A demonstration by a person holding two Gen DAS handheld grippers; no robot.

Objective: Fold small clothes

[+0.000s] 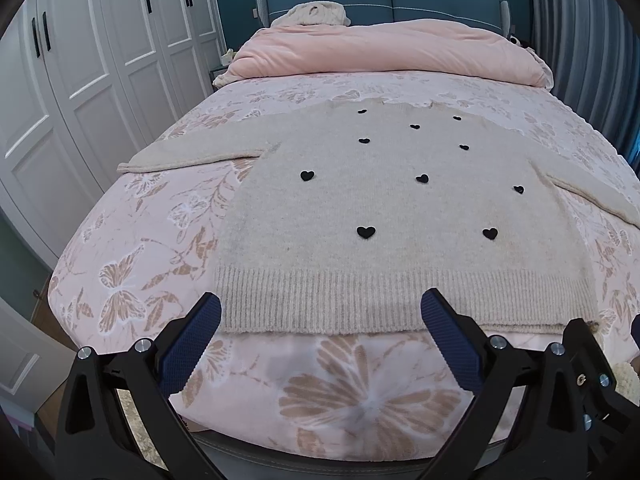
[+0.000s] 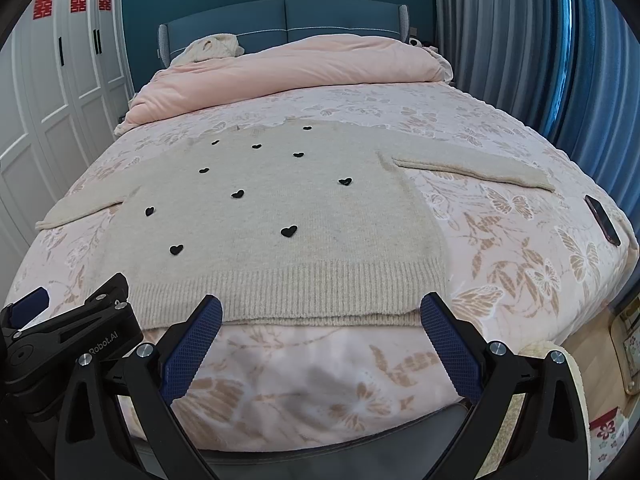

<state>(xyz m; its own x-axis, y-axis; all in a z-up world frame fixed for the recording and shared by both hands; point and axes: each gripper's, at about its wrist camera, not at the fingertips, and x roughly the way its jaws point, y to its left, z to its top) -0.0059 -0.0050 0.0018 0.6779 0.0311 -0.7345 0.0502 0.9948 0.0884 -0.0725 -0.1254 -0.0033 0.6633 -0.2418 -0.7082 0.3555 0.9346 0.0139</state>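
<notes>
I am holding both grippers just off the foot edge of the bed (image 1: 132, 216), each aimed along the mattress toward the headboard (image 1: 384, 0).

Left gripper (image 1: 320, 312): I am keeping its fingers (image 1: 188, 344) spread wide and released, grasping nothing. Their tips are hovering at the ribbed hem of the sweater (image 1: 400, 200), one near the hem's left corner, the other over its right half. I cannot tell whether they are touching the knit.

Right gripper (image 2: 321, 314): I am keeping it released as well, its fingers (image 2: 452, 344) wide apart and empty. Their tips are sitting at the hem, toward the sweater's right corner. The left gripper's body is showing at the lower left of this view.

The sweater is lying flat, front up, on the floral sheet (image 2: 500, 248), hem at the foot edge and neckline toward the headboard. It is beige with small black hearts (image 1: 366, 232) scattered over the front. Both sleeves are lying spread outward, the left sleeve (image 1: 192, 152) reaching toward the bed's left edge and the right sleeve (image 2: 472, 168) toward the right edge.

A pink duvet (image 1: 384, 52) is lying bunched across the head end, well apart from the sweater. A phone (image 2: 602, 218) is lying near the right edge. A white wardrobe (image 1: 80, 80) is standing beside the left edge, and curtains (image 2: 520, 40) are hanging along the right.
</notes>
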